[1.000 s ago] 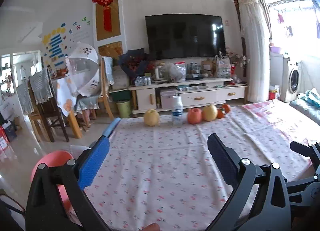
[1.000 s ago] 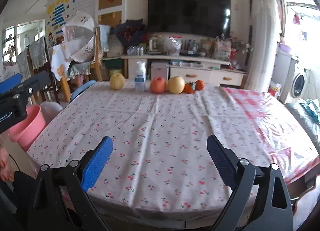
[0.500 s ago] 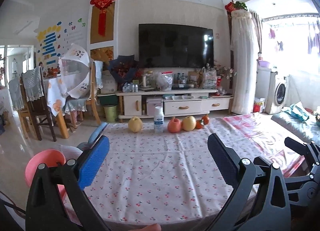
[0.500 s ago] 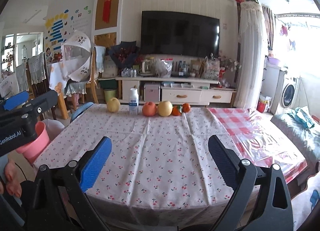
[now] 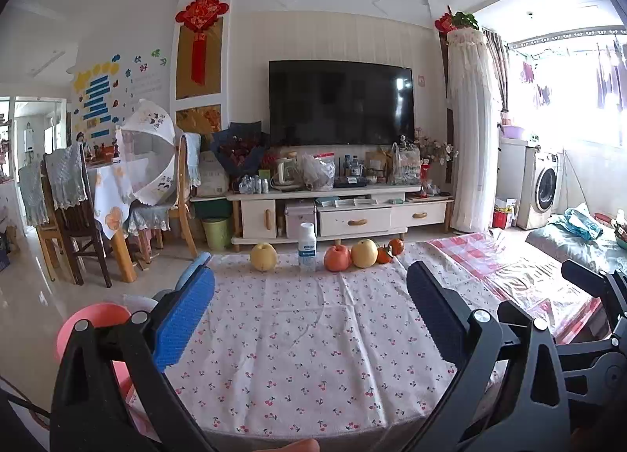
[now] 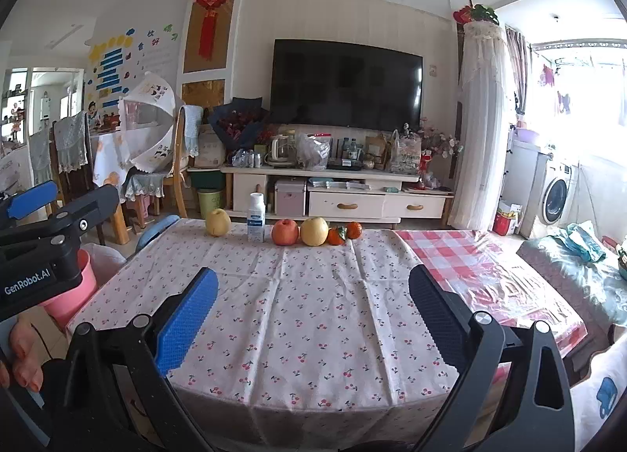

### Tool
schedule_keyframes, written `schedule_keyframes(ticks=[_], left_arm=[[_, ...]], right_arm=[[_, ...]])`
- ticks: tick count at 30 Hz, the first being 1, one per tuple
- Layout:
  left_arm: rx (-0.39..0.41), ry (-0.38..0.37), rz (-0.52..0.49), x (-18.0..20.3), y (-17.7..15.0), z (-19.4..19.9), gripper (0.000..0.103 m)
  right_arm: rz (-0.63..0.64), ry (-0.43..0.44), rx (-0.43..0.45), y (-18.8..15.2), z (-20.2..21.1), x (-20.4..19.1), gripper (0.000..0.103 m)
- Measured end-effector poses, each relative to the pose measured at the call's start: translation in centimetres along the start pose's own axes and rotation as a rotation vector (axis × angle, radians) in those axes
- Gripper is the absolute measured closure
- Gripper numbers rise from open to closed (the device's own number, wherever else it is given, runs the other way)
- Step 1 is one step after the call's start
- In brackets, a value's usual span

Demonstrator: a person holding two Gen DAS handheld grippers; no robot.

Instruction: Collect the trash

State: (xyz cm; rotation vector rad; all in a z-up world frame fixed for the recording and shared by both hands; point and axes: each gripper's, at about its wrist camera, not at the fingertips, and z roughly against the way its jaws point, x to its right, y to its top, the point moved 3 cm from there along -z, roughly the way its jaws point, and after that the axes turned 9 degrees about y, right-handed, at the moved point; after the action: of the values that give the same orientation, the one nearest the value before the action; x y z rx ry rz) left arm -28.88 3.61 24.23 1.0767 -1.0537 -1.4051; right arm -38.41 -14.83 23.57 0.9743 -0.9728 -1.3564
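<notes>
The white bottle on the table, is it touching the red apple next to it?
Apart. The right wrist view shows a strip of tablecloth between the white bottle and the red apple; the left wrist view shows the same gap.

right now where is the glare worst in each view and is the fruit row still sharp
Left wrist view: the window at right is blown out white, with sheen on the red checked cloth. Right wrist view: the same window washes out. The fruit row stays sharp in both; straight edges bow near the rims.
</notes>
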Motion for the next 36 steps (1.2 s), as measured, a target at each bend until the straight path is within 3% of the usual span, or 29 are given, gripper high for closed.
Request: schedule_keyframes(ticks=[36], left_arm=[[-0.005, 0.025, 0.007, -0.16, -0.2, -0.05, 0.004]], right_arm=[[0.014, -0.035, 0.016, 0.05, 0.23, 0.39, 0.006]])
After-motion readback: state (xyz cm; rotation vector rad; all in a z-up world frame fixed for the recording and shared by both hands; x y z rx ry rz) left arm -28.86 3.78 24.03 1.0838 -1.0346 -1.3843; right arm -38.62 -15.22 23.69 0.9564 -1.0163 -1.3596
